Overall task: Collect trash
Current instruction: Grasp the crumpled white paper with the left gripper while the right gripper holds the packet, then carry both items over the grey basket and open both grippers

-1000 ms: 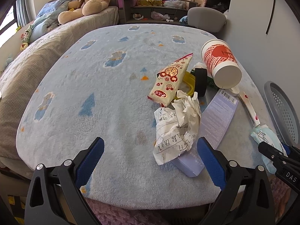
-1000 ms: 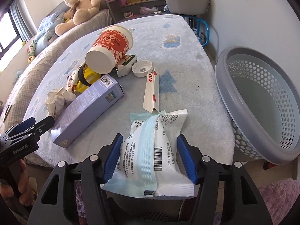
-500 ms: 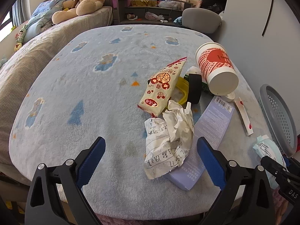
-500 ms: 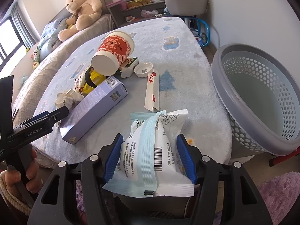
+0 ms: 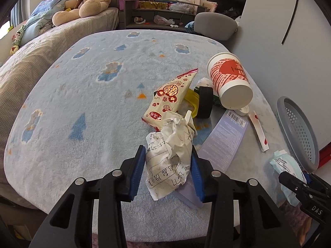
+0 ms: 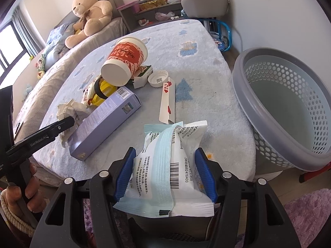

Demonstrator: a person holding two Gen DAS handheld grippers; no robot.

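Observation:
My left gripper (image 5: pixel 168 172) is shut on a crumpled paper with handwriting (image 5: pixel 169 157) at the near edge of the blue fleece table (image 5: pixel 82 95). My right gripper (image 6: pixel 165 173) is shut on a white and pale-blue wipes packet (image 6: pixel 169 165), held just off the table's near edge, left of the grey perforated basket (image 6: pixel 289 111). The basket looks empty. The packet also shows in the left wrist view (image 5: pixel 286 169), and the crumpled paper in the right wrist view (image 6: pixel 68 111).
On the table lie a purple box (image 6: pixel 105 122), a tipped red and white paper cup (image 6: pixel 126 62), a red-patterned snack bag (image 5: pixel 169 101), a yellow and black item (image 5: pixel 200 103), a white lid (image 6: pixel 158 78) and a long paper sleeve (image 6: pixel 168 101). A grey chair (image 5: pixel 215 25) stands beyond.
My left gripper has closed from wide open onto the crumpled paper. My right gripper keeps hold of the packet and has shifted slightly relative to the basket.

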